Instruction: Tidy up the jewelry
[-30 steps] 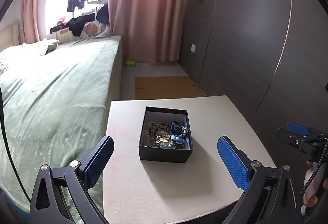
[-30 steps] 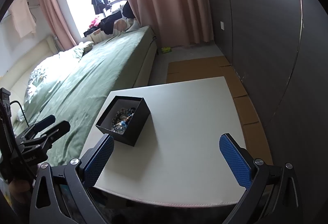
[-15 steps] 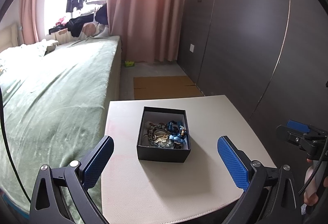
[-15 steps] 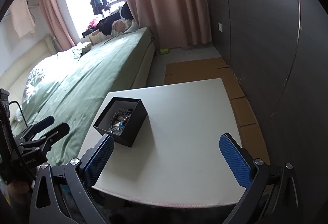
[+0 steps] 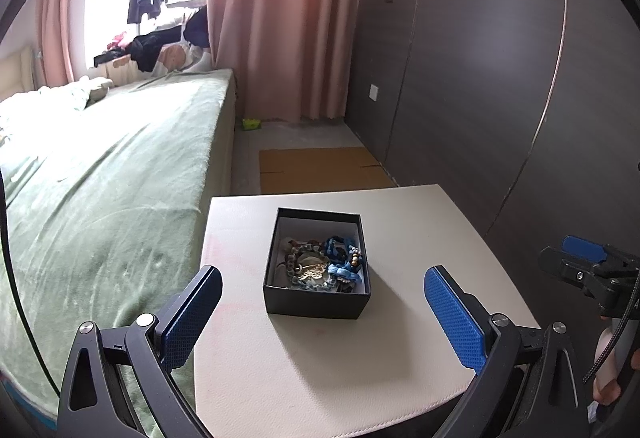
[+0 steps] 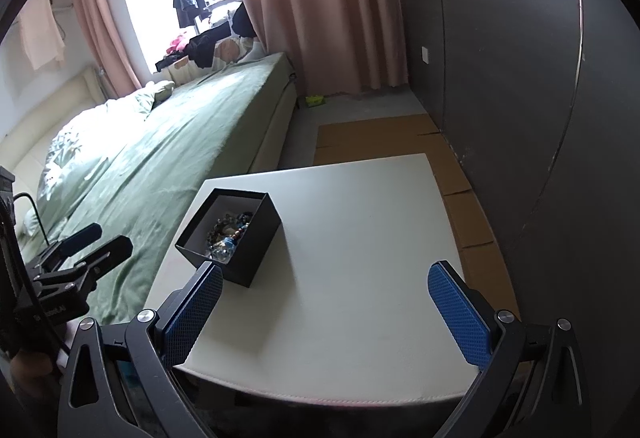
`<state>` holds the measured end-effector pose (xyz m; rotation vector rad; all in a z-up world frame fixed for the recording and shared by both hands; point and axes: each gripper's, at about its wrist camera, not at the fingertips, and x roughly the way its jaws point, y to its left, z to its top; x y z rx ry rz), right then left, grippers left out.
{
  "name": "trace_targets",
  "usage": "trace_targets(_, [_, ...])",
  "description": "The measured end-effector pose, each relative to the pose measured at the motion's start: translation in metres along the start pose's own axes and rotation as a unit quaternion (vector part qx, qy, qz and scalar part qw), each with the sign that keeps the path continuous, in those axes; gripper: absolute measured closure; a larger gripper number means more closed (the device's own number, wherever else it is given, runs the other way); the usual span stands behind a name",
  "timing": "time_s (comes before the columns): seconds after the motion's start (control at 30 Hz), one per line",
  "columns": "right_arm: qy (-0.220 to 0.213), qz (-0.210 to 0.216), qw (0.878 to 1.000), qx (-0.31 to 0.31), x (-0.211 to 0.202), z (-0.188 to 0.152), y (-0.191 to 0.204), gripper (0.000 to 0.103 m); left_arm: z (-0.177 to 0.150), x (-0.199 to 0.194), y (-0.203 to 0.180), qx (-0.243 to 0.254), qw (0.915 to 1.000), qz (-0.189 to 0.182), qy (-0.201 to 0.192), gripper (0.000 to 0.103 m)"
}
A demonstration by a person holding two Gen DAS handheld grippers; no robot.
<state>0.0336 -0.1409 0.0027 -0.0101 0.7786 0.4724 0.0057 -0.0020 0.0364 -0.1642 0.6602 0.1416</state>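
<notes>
Black box of tangled jewelry sits on white table, left-centre. Left gripper and right gripper both spread wide, empty. Best: descend straight, pinch one strand, lift slowly.

We see a matt black box, looks like card, pale matt lining inside. Jewelry in it is mixed: beads, blue cord, some shiny gold-tone metal. Table top is off-white, matt, faintly grained like leatherette, with a stitched front edge. Left gripper and right gripper have matt black frames, bright metal screws and blue pads with a rough dimpled texture. Bed cover is soft green cloth. Cardboard lies on the floor. Wall panels are dark, smooth, slight sheen.
</notes>
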Motion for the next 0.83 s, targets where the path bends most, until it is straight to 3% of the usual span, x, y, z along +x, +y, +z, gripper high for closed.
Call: trace_targets(0.83, [0.007, -0.009, 1.0, 0.011, 0.0, 0.0007, -0.005, 0.0, -0.0027, 0.0022, -0.006, 0.008, 0.9999, -0.009, 0.004, 0.002])
